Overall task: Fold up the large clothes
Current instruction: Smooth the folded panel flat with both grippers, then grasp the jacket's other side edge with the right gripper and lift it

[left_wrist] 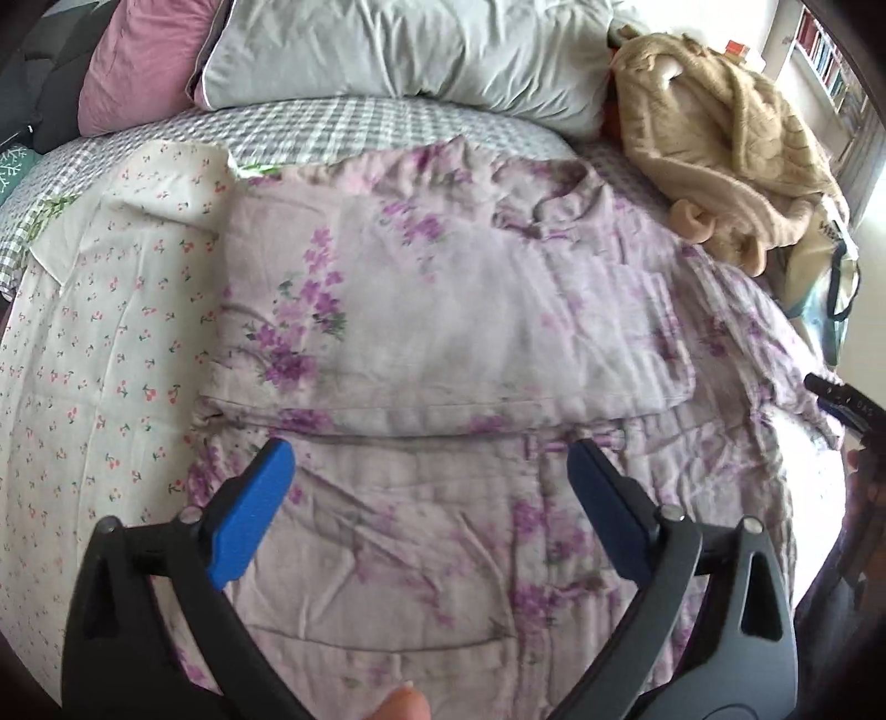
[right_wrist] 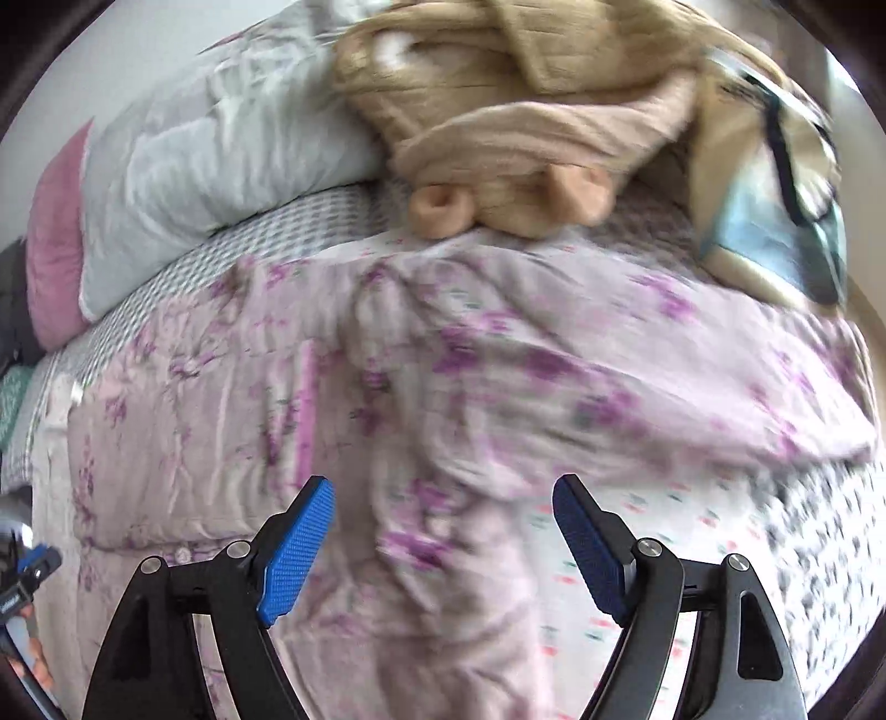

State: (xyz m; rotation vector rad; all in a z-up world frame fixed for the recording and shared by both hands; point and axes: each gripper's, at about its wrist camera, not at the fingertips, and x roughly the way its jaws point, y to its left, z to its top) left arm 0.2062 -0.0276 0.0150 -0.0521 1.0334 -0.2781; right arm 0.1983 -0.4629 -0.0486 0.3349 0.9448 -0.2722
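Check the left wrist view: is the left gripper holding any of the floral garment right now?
No. The left gripper is open, its blue fingers spread wide above the purple floral garment, with no fabric between them.

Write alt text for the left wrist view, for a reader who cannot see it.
The open left gripper hovers over a lilac floral garment spread on a bed, one part already folded across its middle. A cherry-print sheet lies beneath it, with a grey pillow, a pink pillow and a heaped beige knit sweater beyond.
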